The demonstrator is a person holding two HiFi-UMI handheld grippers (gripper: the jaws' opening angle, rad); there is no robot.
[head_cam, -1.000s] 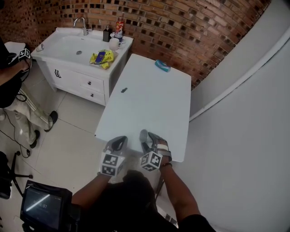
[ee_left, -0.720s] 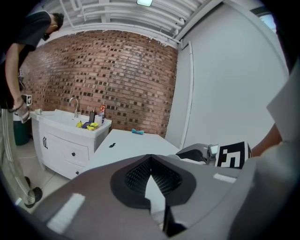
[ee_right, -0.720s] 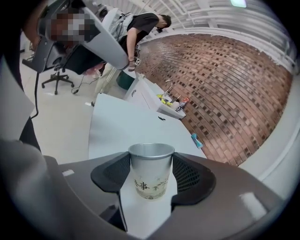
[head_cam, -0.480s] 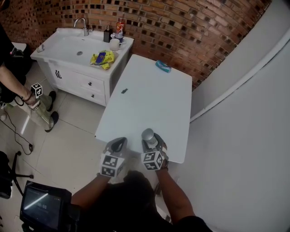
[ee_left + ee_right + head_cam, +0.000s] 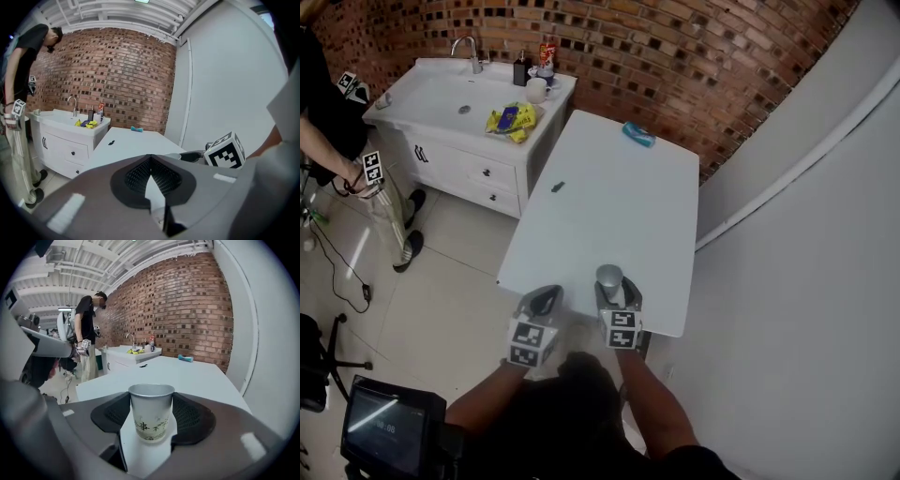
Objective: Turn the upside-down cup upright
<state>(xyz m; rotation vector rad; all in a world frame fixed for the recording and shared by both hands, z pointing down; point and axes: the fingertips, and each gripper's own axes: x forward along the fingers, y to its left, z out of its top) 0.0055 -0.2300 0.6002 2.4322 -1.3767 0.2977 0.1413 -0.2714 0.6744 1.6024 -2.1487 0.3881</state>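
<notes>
Above the white table (image 5: 609, 187), your right gripper (image 5: 615, 294) has rolled the cup (image 5: 151, 411) it grips upright; left gripper (image 5: 542, 300) jaws closed, empty

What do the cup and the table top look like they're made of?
Cup: likely paper, matte white wall with printed motif and thin rolled rim. Table: smooth white top, faint sheen; laminate or painted board, cannot tell which.

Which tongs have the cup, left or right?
The right tongs: the paper cup sits mouth-up, clamped between their pads. The left tongs are shut with nothing between them.
</notes>
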